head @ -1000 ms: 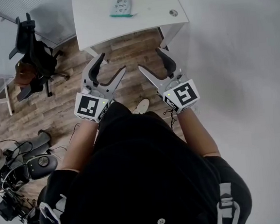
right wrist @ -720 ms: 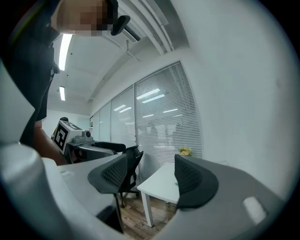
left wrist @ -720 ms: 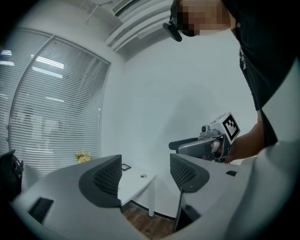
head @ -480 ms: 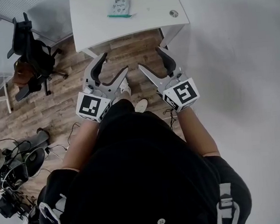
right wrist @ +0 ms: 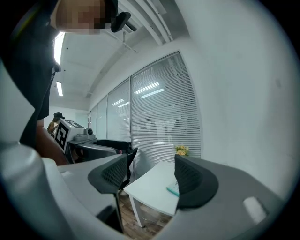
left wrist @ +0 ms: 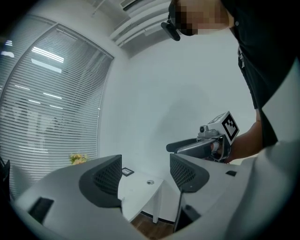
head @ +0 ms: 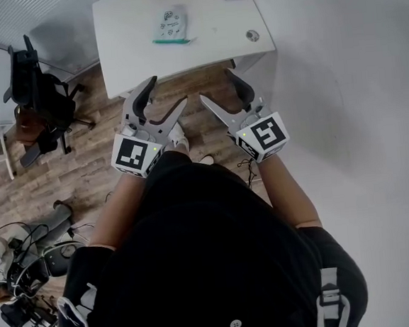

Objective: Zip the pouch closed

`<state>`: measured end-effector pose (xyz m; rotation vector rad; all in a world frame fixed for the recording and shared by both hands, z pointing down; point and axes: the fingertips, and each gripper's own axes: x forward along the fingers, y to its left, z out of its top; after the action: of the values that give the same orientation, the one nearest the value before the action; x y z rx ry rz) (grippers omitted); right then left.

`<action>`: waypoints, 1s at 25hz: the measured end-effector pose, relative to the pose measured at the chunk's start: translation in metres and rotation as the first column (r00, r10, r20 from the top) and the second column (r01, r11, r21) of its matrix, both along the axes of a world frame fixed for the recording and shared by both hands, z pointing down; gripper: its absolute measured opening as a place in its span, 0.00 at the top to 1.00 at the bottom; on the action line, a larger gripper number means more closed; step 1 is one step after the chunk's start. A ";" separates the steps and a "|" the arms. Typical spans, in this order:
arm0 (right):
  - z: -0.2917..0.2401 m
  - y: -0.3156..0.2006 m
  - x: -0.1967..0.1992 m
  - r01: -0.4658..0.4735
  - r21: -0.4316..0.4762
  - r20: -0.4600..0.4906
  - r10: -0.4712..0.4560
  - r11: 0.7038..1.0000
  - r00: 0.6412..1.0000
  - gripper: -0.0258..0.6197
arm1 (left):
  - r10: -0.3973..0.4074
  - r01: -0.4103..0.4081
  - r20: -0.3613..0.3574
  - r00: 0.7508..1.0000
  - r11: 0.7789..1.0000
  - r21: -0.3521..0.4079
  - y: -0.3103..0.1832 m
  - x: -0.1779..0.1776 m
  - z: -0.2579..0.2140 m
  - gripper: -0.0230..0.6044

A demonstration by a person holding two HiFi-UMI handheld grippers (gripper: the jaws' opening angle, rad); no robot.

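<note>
"Is the small white pouch with a green zip edge (head: 171, 25) shut?"

"Not started, I think. It lies on the white surface (head: 131, 55), well away from the left gripper (head: 165, 93) and right gripper (head: 218, 87). Both are wide open, holding nothing."

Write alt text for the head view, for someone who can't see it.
Seen from above, a person holds the left gripper and right gripper, both open and empty, over a wood floor just short of a white table. A small patterned pouch lies on the table, untouched, with an office chair off to the left.
</note>
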<state>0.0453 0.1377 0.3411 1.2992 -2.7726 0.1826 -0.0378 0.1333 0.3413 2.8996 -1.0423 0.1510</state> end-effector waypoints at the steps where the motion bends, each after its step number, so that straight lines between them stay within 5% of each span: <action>1: -0.002 -0.011 -0.003 0.000 -0.002 -0.003 0.000 1.000 1.000 0.46 | 0.004 -0.004 -0.001 1.000 1.000 -0.004 -0.011 -0.002 -0.001 0.46; 13: 0.002 -0.117 -0.030 -0.034 -0.033 -0.018 0.034 0.999 0.999 0.46 | 0.035 -0.033 0.030 0.999 0.998 -0.049 -0.119 -0.034 0.011 0.46; 19: 0.016 -0.150 -0.037 -0.067 -0.066 -0.028 0.065 0.996 0.997 0.46 | 0.044 -0.044 -0.012 0.999 0.998 -0.044 -0.159 -0.042 0.016 0.46; 25: 0.033 -0.182 -0.020 -0.075 -0.096 -0.002 0.076 0.993 0.997 0.46 | 0.033 -0.033 -0.001 0.999 0.998 -0.060 -0.187 -0.028 0.029 0.46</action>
<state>0.0251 -0.0441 0.3740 1.3813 -2.6810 0.3167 -0.0662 -0.0536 0.3703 2.8636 -0.9726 0.1803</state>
